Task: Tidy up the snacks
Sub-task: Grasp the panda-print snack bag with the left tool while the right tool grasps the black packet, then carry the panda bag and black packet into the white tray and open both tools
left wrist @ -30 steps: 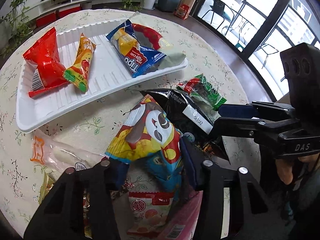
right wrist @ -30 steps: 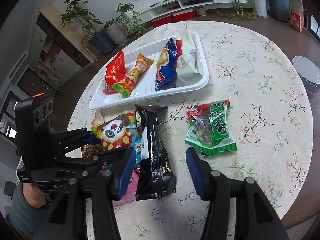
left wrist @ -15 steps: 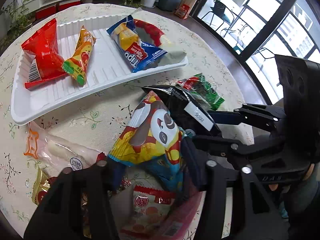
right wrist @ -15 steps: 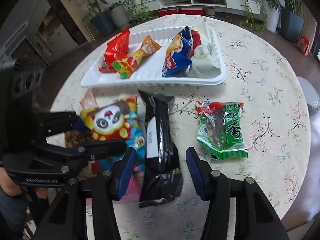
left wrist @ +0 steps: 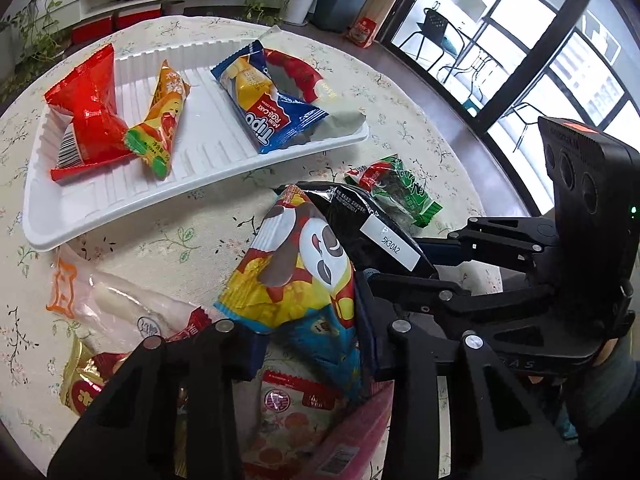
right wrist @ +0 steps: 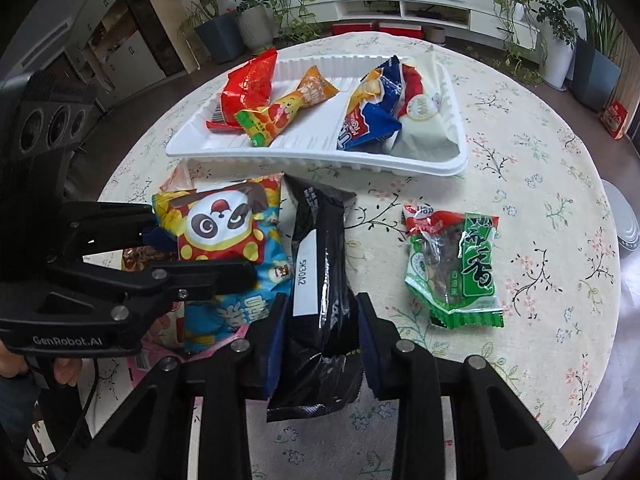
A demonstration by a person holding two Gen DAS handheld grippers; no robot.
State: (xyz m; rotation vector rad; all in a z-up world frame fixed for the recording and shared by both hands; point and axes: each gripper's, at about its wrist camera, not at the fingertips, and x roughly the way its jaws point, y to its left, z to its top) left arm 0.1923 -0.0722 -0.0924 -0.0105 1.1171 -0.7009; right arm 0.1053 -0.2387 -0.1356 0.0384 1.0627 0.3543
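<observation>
A white tray (left wrist: 192, 168) (right wrist: 304, 152) holds a red packet (left wrist: 90, 104), an orange packet (left wrist: 162, 120), a blue Tipo packet (left wrist: 268, 112) and a white packet (right wrist: 424, 120). My left gripper (left wrist: 310, 350) stands around the panda snack bag (left wrist: 304, 276) (right wrist: 224, 224), its pads touching the bag's sides. My right gripper (right wrist: 320, 332) stands around the black snack packet (right wrist: 320, 280) (left wrist: 372, 228), its pads against the packet's sides. Both bags lie on the table in front of the tray.
A green snack packet (right wrist: 456, 264) lies right of the black one. A clear white-filled packet (left wrist: 120, 304), a gold packet (left wrist: 80, 384) and a pink packet (left wrist: 292, 420) lie near the left gripper. The round floral table (right wrist: 540, 184) drops off at its edges.
My right gripper has moved forward over the black packet and narrowed onto it. My left gripper has closed in on the panda bag.
</observation>
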